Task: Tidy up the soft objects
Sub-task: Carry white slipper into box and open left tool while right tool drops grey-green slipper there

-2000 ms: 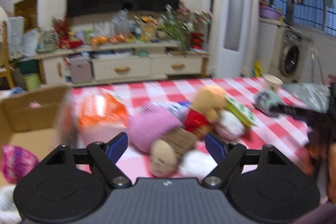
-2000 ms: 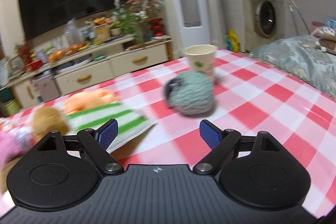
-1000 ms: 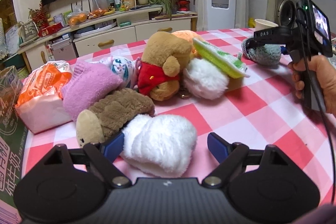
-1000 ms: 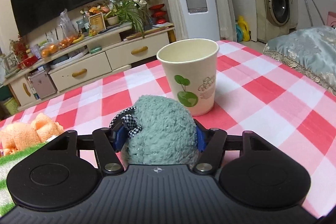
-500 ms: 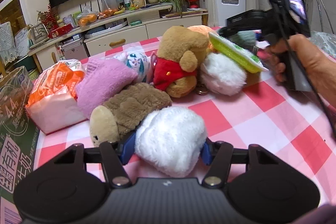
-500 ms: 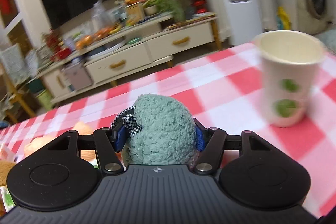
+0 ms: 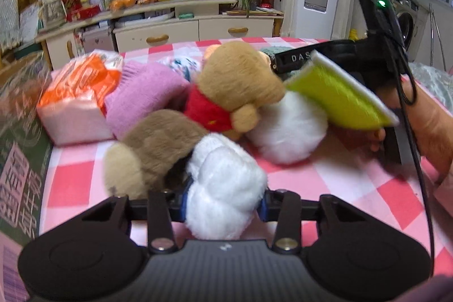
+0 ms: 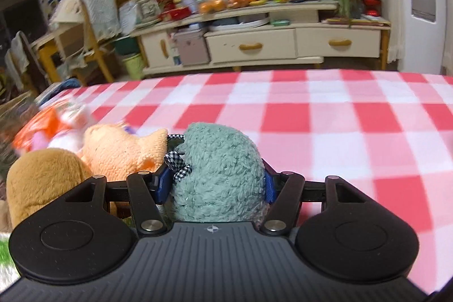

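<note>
At the lower edge of the left wrist view, our left claw (image 7: 223,207) hides the underside of the white fluffy toy (image 7: 225,188) pressed between its blue pads, the jaws having just been closing on it. The brown plush (image 7: 154,152) at center left is partly covered by that toy. At far left, the printed carton (image 7: 19,166) is cut off by the frame edge and smeared with blur. In the right wrist view, the teal plush (image 8: 219,174) loses its base behind our right claw (image 8: 216,184). At lower left, the tan bear (image 8: 42,177) and orange packet (image 8: 48,126) are blurred; shelf items across the top are too small to identify.
</note>
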### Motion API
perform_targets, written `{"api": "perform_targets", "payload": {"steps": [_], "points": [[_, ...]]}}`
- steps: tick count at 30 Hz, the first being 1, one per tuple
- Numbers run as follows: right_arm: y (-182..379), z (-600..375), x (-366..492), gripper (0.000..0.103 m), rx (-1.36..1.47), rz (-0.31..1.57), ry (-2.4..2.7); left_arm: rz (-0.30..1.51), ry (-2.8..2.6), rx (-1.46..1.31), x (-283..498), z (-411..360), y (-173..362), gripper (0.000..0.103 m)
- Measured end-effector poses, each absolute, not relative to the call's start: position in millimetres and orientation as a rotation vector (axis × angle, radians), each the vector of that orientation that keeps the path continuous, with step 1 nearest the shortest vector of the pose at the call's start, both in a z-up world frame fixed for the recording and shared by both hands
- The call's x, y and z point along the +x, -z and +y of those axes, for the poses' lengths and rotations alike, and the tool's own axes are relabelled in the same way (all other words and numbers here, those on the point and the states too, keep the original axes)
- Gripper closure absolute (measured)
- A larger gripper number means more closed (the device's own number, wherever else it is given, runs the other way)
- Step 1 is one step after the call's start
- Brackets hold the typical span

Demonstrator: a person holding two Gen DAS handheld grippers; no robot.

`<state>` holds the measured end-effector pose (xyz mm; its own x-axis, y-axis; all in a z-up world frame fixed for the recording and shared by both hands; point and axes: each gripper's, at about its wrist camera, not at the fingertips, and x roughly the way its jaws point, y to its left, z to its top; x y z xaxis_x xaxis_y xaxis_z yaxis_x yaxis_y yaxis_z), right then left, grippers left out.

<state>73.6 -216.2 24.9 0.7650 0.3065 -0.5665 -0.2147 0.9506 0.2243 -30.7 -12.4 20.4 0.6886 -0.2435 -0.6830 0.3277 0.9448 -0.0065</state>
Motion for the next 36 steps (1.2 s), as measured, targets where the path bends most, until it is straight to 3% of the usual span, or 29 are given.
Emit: {"api": "perform_targets", "payload": {"steps": [9,36], "points": [[-27,-195,31,0.029,0.198,0.603,-0.123,0.739,0.357,0.079,-38,1,-20,0.069],[-69,-162,-68,0.029,0.305,0.397,0.051,0.625,0.454,-0.065,-49,35,-56,0.070]]}}
